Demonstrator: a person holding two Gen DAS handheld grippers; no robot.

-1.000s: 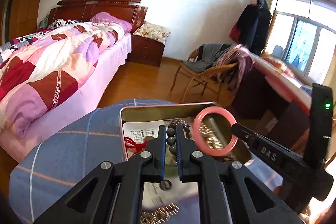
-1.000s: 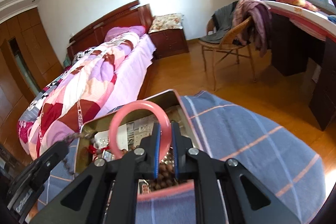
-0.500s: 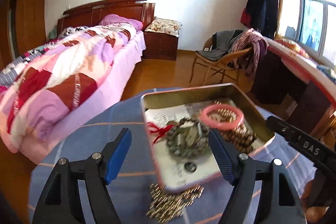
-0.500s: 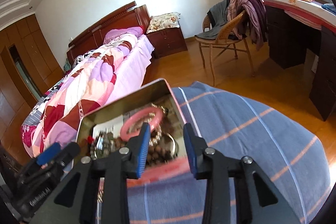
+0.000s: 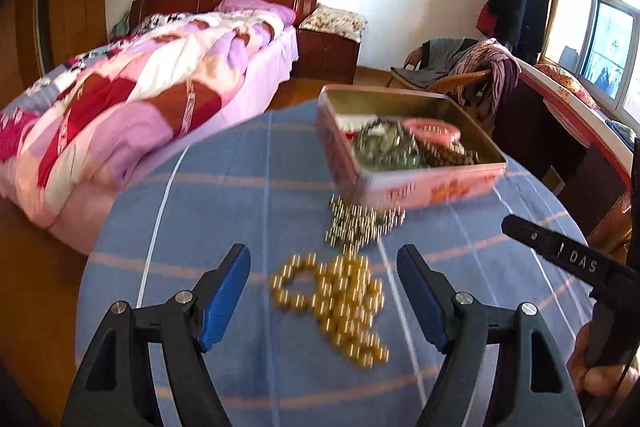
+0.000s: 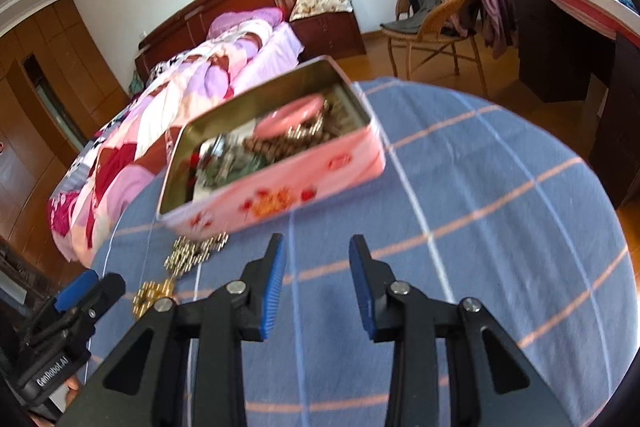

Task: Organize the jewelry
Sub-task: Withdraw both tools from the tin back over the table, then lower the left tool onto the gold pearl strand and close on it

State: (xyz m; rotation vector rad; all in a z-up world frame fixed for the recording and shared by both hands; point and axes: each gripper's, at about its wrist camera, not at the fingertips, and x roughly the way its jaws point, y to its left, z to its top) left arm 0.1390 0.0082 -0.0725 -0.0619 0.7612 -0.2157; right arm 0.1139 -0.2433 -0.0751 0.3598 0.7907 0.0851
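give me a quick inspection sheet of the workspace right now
surface: round table under a blue checked cloth
job's things: pink tin holding a pink bangle and bead strands; gold bead strand and silver bead strand lying on the cloth outside it
clutter: nothing seen
grippers: left tool open over the gold beads, empty; right tool open, empty
cables: thin black cable by the hand at the edge of the left view
surroundings: bed, wicker chair with clothes, desk

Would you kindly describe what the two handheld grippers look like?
Both the left gripper and the right gripper are matte black plastic with triangular cut-outs, silver pivot screws and ribbed blue finger pads. White lettering marks their sides.
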